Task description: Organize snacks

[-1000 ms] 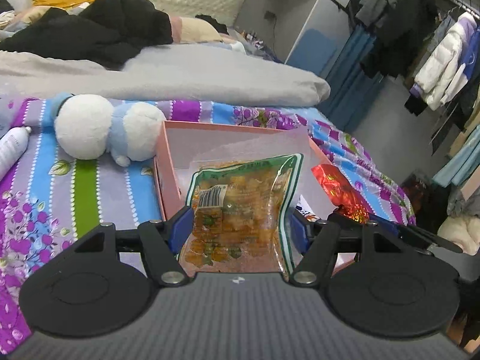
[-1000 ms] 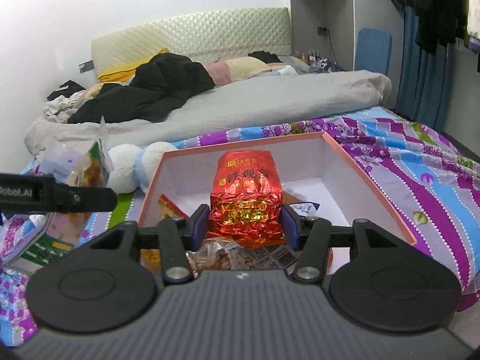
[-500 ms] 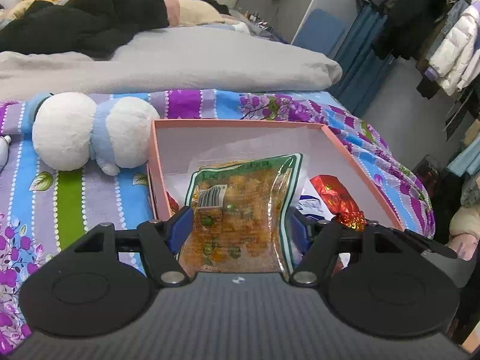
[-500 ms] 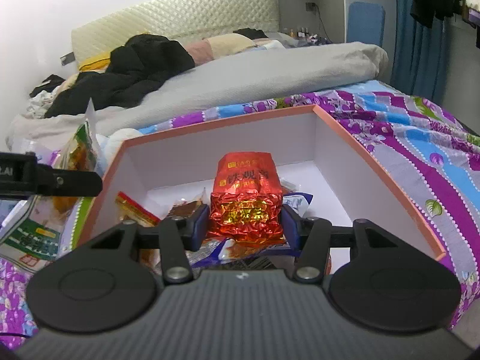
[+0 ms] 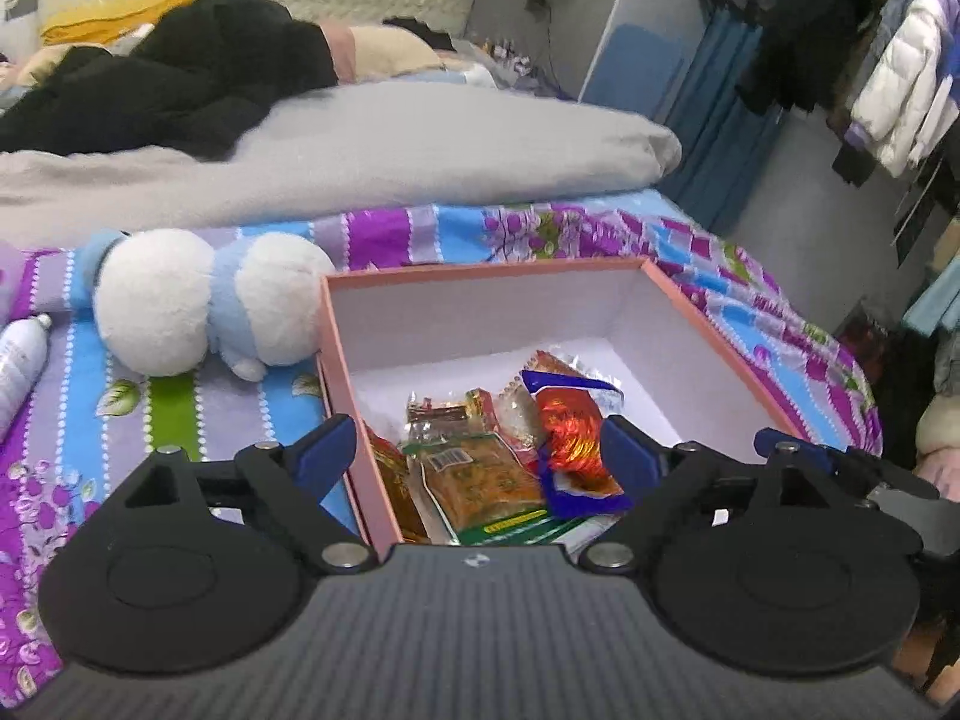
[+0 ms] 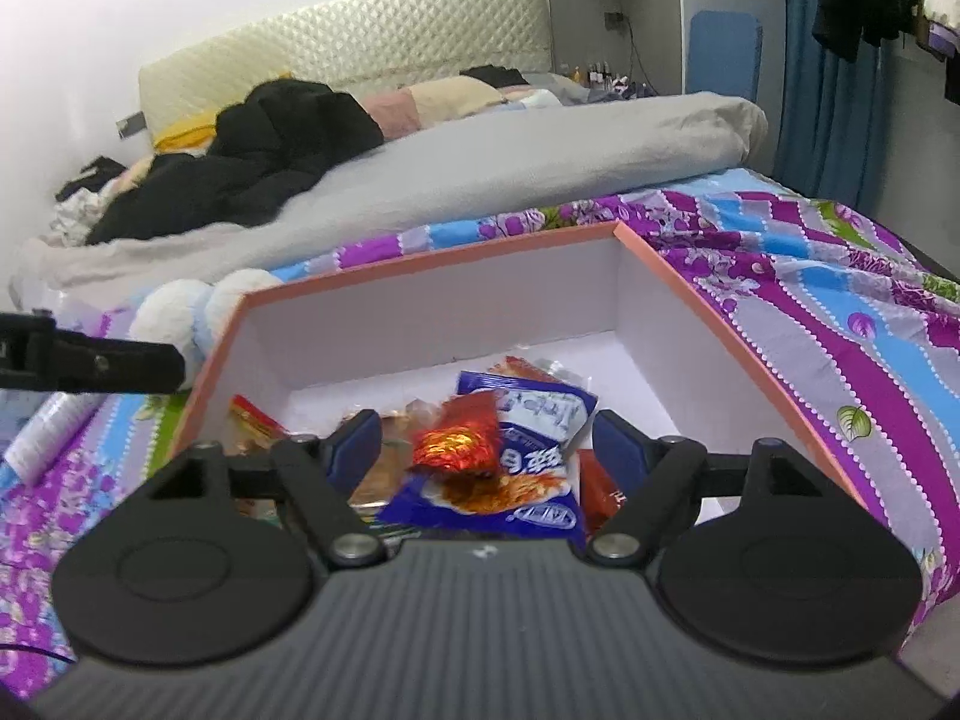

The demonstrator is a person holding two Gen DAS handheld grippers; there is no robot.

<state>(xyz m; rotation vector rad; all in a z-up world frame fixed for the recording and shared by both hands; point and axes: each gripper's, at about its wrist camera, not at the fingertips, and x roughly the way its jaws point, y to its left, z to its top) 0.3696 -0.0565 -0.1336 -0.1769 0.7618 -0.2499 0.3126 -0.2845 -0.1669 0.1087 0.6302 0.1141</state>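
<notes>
Bottle: far left on the bed, lying flat, well apart from the rest.

Plush: white and blue, on the bedspread, touching or just beside the left wall of the box.

Left tongs: spread wide, empty. The left finger hangs outside the box's left wall, the right finger over the inside.

Box: pink rim, white inside, open on the bed. Snacks are heaped in its near half; the far half shows bare floor.

Orange pack: flat in the box, directly below and between the left tongs, long axis running away from the camera.

Red pack: crinkled foil, lying on the blue pack, right of the orange pack. In the right wrist view it sits just ahead of the right tongs, slightly left of their centre.

Right tongs: spread wide, empty, over the box's near right part.

Judgement: both packs appear delivered. No loose snack shows on the bedspread, so the next pick cannot be told; either arm must first lift clear of the box walls.
</notes>
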